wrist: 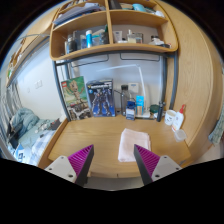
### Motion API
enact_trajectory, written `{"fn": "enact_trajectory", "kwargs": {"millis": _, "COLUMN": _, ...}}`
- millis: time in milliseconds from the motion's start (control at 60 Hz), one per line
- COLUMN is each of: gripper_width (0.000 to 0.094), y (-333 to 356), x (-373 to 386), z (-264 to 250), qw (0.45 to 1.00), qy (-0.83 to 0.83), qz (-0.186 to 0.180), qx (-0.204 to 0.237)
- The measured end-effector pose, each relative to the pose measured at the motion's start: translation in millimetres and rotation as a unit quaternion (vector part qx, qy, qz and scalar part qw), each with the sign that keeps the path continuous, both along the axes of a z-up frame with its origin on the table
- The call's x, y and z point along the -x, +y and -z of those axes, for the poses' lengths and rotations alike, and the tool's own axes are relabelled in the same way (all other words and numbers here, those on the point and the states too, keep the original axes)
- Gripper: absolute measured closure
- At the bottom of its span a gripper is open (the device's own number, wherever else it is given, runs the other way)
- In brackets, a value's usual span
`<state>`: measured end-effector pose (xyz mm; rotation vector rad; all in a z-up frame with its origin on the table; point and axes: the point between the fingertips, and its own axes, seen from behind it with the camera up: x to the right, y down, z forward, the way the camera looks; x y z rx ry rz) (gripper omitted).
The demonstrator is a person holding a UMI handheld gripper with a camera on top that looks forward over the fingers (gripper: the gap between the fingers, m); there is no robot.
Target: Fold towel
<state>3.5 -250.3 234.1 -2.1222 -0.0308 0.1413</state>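
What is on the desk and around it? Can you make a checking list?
Surface: wooden desk, mostly bare near the fingers.
Job's things: white towel, already folded into a pad, lying on the desk beyond the fingers.
Clutter: boxes and bottles at the back wall.
Grippers: gripper open, holding nothing, short of the towel.
Cables: nothing seen.
Surroundings: shelf above the desk with small items; bedding beside it.
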Motion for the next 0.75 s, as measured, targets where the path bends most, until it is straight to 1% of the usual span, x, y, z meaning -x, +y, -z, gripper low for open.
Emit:
{"fn": "enact_trajectory", "kwargs": {"millis": 183, "gripper_width": 0.0125, "y": -46.6, "x": 20.1, "z": 8.6, "qw": 1.0, "qy": -0.013, "qz": -0.003, "qx": 0.006}}
{"fn": "enact_trajectory", "kwargs": {"millis": 300, "gripper_width": 0.0127, "y": -65.0, "x": 22.9, "z": 10.6, "qw": 1.0, "qy": -0.016, "qz": 0.001, "qx": 0.007}}
{"fn": "enact_trajectory", "kwargs": {"millis": 517, "gripper_width": 0.0125, "y": -84.3, "x": 23.9, "z": 12.5, "qw": 1.0, "qy": -0.022, "qz": 0.008, "qx": 0.002}}
{"fn": "enact_trajectory", "kwargs": {"millis": 750, "gripper_width": 0.0126, "y": -91.6, "x": 26.7, "z": 19.4, "qw": 1.0, "qy": -0.018, "qz": 0.006, "qx": 0.005}}
